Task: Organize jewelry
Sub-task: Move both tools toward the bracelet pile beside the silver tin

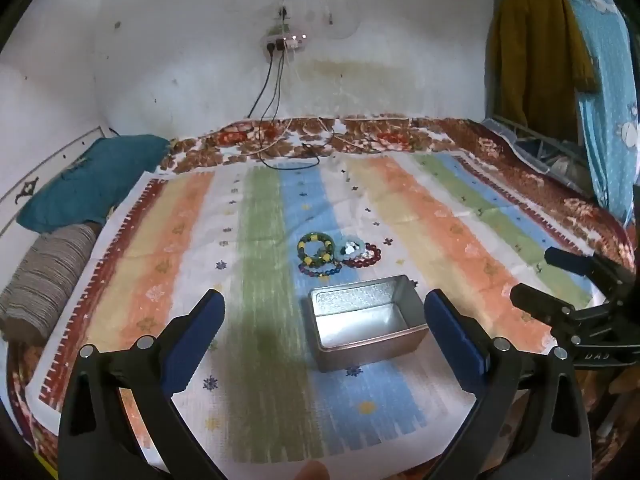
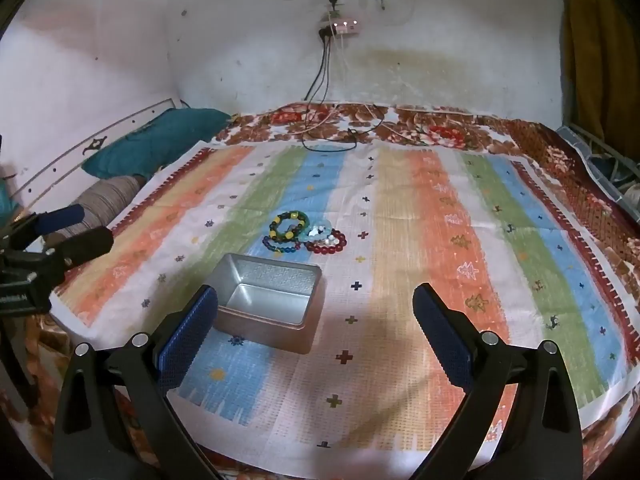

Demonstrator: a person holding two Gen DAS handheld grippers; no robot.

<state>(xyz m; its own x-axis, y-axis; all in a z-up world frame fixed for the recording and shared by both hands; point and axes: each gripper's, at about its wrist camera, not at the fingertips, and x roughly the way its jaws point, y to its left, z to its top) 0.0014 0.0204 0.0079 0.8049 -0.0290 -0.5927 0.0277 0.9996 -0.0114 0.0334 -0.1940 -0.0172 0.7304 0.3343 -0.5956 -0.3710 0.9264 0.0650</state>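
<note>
An open, empty metal tin (image 1: 366, 326) stands on the striped bedspread; it also shows in the right wrist view (image 2: 266, 304). Just behind it lies a cluster of beaded bracelets: a green-yellow-black one (image 1: 315, 248) (image 2: 289, 225), a dark blue one (image 1: 320, 270) (image 2: 280, 246), a pale blue one (image 1: 350, 249) (image 2: 318, 232) and a red one (image 1: 366, 258) (image 2: 330, 242). My left gripper (image 1: 324, 300) is open and empty in front of the tin. My right gripper (image 2: 316, 294) is open and empty, right of the tin.
The striped cloth (image 2: 440, 240) covers a bed against a white wall. A teal pillow (image 1: 88, 182) and a striped bolster (image 1: 48, 280) lie at the left. Charger cables (image 1: 288, 148) trail onto the bed's far edge. Hanging clothes (image 1: 560, 60) are at the right.
</note>
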